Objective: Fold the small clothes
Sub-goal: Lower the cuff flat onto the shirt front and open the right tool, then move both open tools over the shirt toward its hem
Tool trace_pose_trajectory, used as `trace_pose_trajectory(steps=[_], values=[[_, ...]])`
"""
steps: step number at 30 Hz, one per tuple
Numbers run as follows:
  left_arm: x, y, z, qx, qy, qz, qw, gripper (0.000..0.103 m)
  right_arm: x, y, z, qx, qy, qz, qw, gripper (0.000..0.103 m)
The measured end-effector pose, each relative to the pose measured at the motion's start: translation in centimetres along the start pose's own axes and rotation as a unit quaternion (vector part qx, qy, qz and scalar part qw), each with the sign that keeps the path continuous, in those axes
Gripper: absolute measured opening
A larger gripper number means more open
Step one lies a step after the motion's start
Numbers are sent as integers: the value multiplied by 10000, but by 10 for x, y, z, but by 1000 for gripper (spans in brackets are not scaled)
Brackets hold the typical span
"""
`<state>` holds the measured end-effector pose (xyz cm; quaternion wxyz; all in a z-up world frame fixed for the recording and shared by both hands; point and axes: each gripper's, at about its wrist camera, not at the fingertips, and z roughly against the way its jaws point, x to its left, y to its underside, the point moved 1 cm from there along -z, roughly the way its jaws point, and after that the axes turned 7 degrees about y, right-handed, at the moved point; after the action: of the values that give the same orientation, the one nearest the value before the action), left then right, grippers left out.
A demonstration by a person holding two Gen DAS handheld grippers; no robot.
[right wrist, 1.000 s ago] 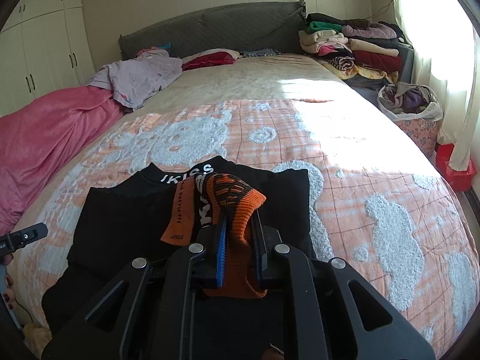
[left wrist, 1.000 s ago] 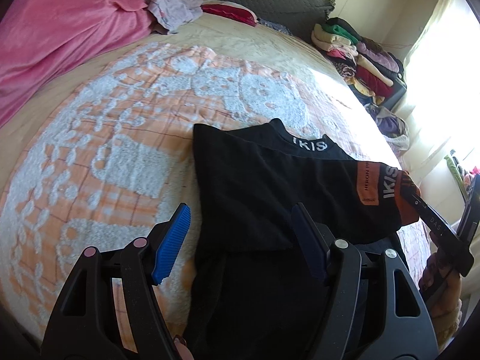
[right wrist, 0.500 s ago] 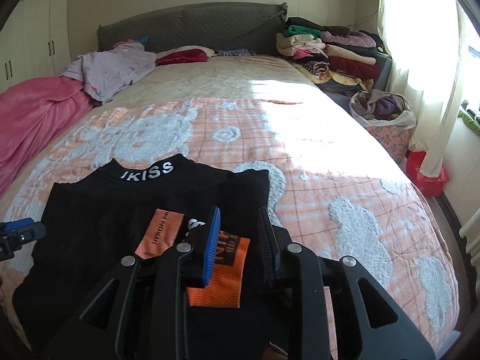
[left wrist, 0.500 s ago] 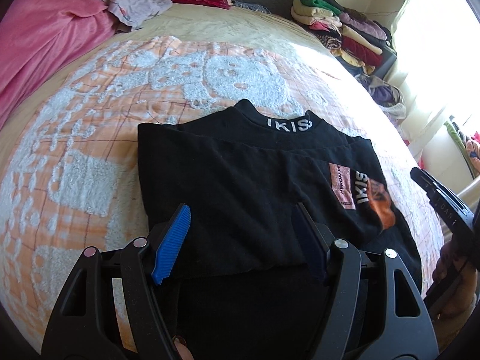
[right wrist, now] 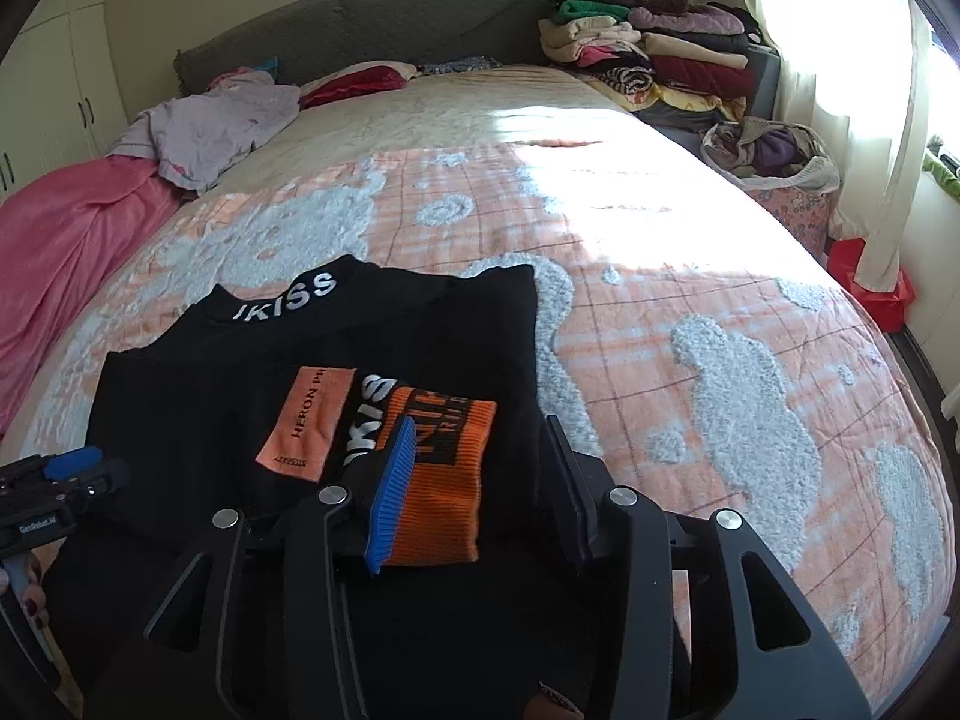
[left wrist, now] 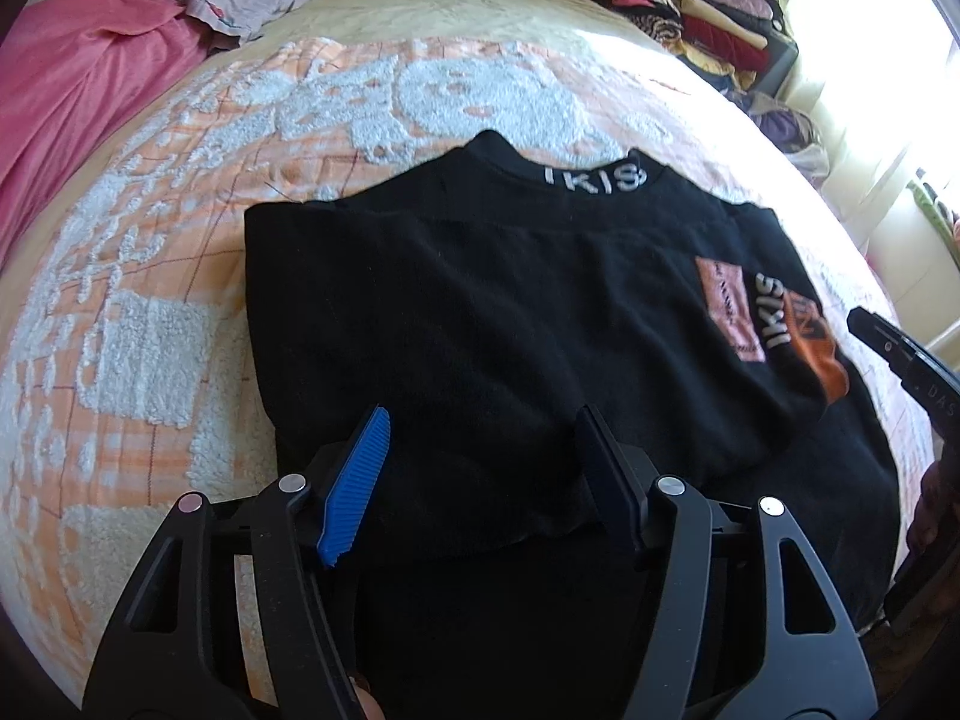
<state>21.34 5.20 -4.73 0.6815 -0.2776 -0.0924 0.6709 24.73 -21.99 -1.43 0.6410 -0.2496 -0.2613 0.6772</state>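
- On the bed [right wrist: 690, 276], far left, a pink blanket [left wrist: 78, 90] is bunched up, well apart from the action.
- Next along, the left gripper [left wrist: 480, 468] hangs over the near left part of the black top [left wrist: 480, 312]; its jaws are closing, fabric under the gap, but the pads aren't pressing anything yet.
- Centre stage: the top lies flat on the orange-and-white cover [left wrist: 150, 312], collar away from us, lettered neckband [left wrist: 594, 177] showing.
- It's soft knit, light and floppy by the look of it. It'll sag and slide on itself, so I'd pinch a doubled edge or a hem, not the middle.
- Moving right, the sleeve is laid across the body, and its orange cuff [right wrist: 444, 480] rests on the black cloth beside an orange patch [right wrist: 306, 420].
- The right gripper [right wrist: 474, 480] straddles that cuff; its jaws are opening, and the cuff lies between them with a clear gap on the right side, so it looks let go.
- Far right, a pile of folded clothes [right wrist: 648, 60] sits by the window, with a basket [right wrist: 774, 156] nearer.
- My read: sleeve tucked in, and next comes the body fold. Grab the bottom hem at both corners.
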Motion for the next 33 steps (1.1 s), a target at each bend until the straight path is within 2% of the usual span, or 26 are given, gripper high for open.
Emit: trace_pose_trajectory(steps=[1,3,9,14,17,20,26,33], values=[[0,1,-1,13,-9,-15,10000,56,8,0,0,16,-80,91,9999,42],[-1,3,-2,29,-37,-44,10000,56,23,1,0,32,-229,279,9993,49],[0,5,-1,60,-17,-62,10000,56,66,5,-4,150,-419,850,9954,50],[1,8,-1,67,10,-72,10000,56,75,9,-17,392,-483,994,9931,52],[0,9,1,83,-4,-112,9999,56,57,18,-41,712,151,917,9931,53],[0,9,1,70,-1,-122,9999,56,41,21,-42,693,-206,418,9965,55],[1,10,2,41,6,-75,10000,56,38,22,-21,525,-339,188,9979,56],[1,11,3,34,13,-55,10000,56,30,27,11,267,-542,-91,9981,70]])
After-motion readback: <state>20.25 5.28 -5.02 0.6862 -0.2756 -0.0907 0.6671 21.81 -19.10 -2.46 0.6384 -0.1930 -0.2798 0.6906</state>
